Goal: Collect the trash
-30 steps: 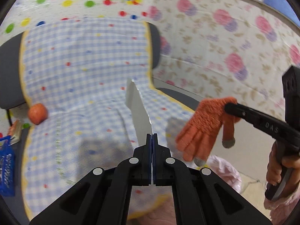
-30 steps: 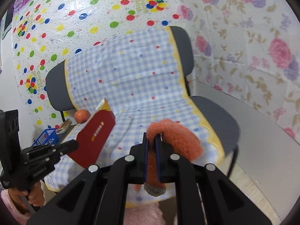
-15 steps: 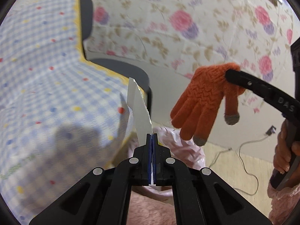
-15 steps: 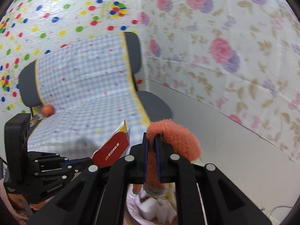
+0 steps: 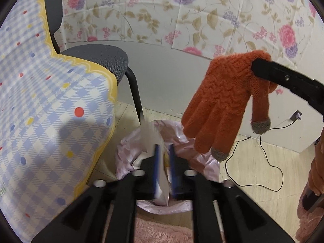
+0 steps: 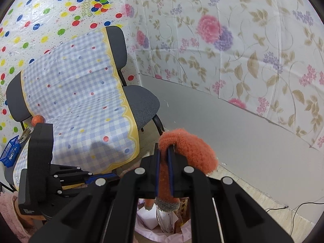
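Left wrist view, left gripper (image 5: 163, 158) fingers parted around blurred card (image 5: 160, 174), right gripper (image 6: 164, 158) pinching orange glove (image 6: 188, 151)

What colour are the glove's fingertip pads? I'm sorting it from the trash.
Grey tips on an orange knit glove, clearest in the left wrist view, hanging from the right gripper.

Glove (image 5: 224, 101): chunky orange knit wool, fuzzy, matt; grey knit fingertip caps. Bin liner (image 5: 129, 149) below glove: thin pink plastic film, crinkled, glossy. Chair seat (image 5: 101, 54) left of glove: grey woven fabric, matt; legs smooth black metal. Chair cover (image 6: 81, 93): checked cloth-like sheet, slight sheen. Floor (image 5: 263, 162) under glove: pale wood-look planks, smooth.
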A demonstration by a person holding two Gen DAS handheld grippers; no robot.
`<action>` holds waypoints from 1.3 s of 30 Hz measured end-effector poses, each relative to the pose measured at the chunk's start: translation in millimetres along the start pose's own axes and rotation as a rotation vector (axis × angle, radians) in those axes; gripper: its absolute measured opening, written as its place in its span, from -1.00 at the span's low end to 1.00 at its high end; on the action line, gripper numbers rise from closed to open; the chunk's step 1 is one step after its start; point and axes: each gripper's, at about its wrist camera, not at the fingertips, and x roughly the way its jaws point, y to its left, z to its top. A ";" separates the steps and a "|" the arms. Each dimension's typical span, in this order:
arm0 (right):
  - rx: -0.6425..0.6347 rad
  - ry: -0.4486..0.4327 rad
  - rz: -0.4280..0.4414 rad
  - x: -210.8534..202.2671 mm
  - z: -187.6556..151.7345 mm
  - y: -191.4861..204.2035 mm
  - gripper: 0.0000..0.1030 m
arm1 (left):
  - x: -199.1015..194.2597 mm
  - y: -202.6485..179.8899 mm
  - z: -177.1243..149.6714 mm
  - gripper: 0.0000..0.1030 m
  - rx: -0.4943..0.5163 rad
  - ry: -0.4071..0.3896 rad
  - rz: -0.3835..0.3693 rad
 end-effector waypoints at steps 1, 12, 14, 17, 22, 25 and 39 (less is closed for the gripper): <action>0.006 0.004 0.003 2.7 -0.6 -0.1 -0.84 | -1.7 1.8 0.0 -0.29 -0.007 -0.008 0.002; 0.047 0.149 -0.006 47.7 -17.7 3.0 0.10 | -47.0 45.3 -10.2 0.32 -0.124 -0.112 0.140; 0.052 0.129 -0.010 40.2 -12.3 3.5 0.11 | -54.5 50.3 -13.7 0.46 -0.138 -0.124 0.161; 0.054 0.111 0.022 33.4 -4.7 6.6 0.17 | -61.5 58.0 -15.8 0.47 -0.171 -0.134 0.165; 0.003 0.187 0.038 50.5 -8.0 28.6 0.33 | -72.0 68.5 -25.3 0.47 -0.206 -0.145 0.172; -0.063 0.317 -0.045 73.9 -19.4 42.2 0.47 | -76.8 72.6 -31.2 0.47 -0.209 -0.147 0.183; -0.067 0.166 0.030 33.9 2.2 60.8 0.47 | -103.6 93.2 -30.5 0.64 -0.268 -0.190 0.226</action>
